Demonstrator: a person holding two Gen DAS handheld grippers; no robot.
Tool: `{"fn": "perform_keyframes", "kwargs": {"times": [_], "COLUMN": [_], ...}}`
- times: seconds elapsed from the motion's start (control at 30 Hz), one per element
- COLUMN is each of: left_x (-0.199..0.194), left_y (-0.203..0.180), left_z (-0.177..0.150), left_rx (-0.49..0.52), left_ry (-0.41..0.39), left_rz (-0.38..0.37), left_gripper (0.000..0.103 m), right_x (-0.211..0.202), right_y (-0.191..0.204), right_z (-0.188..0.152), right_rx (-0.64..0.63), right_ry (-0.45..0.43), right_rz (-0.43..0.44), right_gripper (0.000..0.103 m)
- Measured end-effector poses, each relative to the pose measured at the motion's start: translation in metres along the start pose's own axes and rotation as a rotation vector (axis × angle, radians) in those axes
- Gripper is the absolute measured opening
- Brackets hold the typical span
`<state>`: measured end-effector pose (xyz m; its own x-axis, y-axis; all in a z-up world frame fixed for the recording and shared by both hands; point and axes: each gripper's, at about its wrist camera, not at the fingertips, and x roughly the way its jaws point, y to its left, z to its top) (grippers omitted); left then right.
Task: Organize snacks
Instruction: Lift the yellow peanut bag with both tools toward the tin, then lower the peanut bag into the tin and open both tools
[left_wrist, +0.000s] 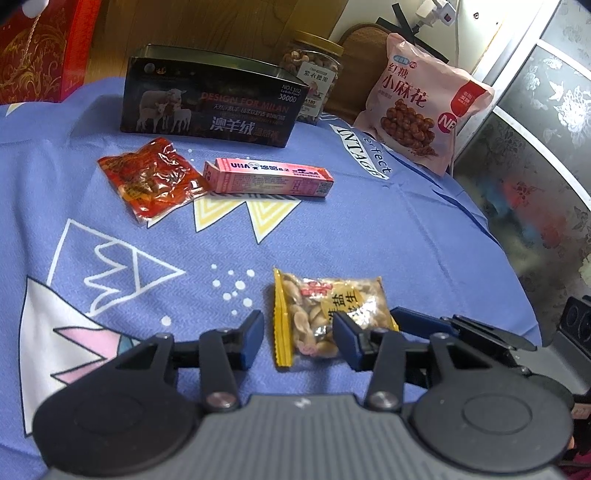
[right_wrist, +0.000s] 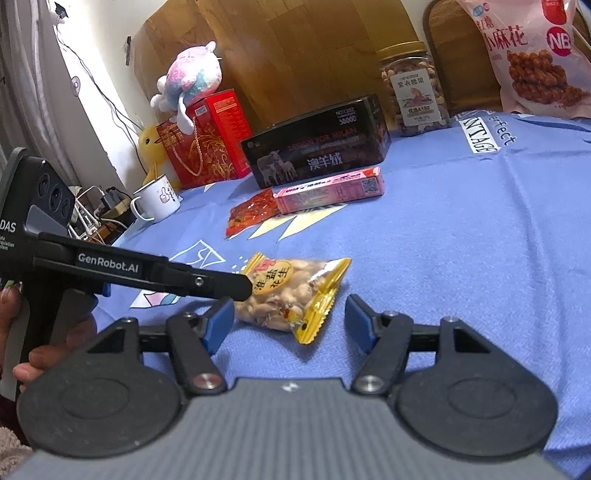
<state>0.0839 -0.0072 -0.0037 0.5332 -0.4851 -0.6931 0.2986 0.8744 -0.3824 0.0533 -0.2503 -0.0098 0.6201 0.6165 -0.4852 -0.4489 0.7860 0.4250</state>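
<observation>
A blue patterned tablecloth (left_wrist: 369, 229) is seen, with snacks scattered on it; little sorting appears done, and every packet seems left to gather. From the left, a red crinkled sachet (left_wrist: 151, 177) lies just beside a pink box (left_wrist: 269, 176) marked "UHA". Behind them stands a black tin (left_wrist: 210, 99) printed "DESIGN FOR MILAN", then a clear nut jar (left_wrist: 314, 74) with a gold lid, then a pink bag (left_wrist: 421, 103) stamped "NB". Nearest, a yellow-edged peanut packet (left_wrist: 325, 314) rests flat on the cloth. The left gripper (left_wrist: 299, 332) is parted around its near end, pads not pressing it. The right gripper (right_wrist: 290, 317) is spread wide, nothing held; "GenRobot.AI" is read on the other tool's arm.
</observation>
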Motion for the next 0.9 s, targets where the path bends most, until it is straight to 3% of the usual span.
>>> {"fn": "perform_keyframes", "kwargs": {"times": [0.2, 0.37, 0.47, 0.53, 0.63, 0.7, 0.9], "left_x": [0.000, 0.001, 0.001, 0.001, 0.001, 0.000, -0.006], "left_y": [0.001, 0.001, 0.001, 0.003, 0.006, 0.009, 0.013], "left_z": [0.000, -0.004, -0.005, -0.005, -0.004, -0.002, 0.015], "left_rx": [-0.012, -0.022, -0.014, -0.020, -0.027, -0.033, -0.022], "left_ry": [-0.002, 0.001, -0.005, -0.008, -0.008, -0.006, -0.038], "left_rz": [-0.025, -0.082, -0.089, -0.095, -0.091, -0.102, -0.098], "left_gripper": [0.051, 0.051, 0.049, 0.044, 0.033, 0.027, 0.027], "right_x": [0.001, 0.003, 0.004, 0.005, 0.006, 0.007, 0.014], "right_y": [0.012, 0.017, 0.017, 0.019, 0.022, 0.024, 0.032], "right_z": [-0.002, -0.004, -0.004, -0.004, -0.004, -0.001, 0.019], "right_rx": [-0.087, -0.149, -0.163, -0.175, -0.193, -0.202, -0.250], "right_ry": [0.016, 0.018, 0.017, 0.017, 0.016, 0.006, -0.027], "right_rz": [-0.041, -0.068, -0.073, -0.083, -0.096, -0.099, -0.087], "right_gripper": [0.068, 0.067, 0.060, 0.047, 0.037, 0.034, 0.030]}}
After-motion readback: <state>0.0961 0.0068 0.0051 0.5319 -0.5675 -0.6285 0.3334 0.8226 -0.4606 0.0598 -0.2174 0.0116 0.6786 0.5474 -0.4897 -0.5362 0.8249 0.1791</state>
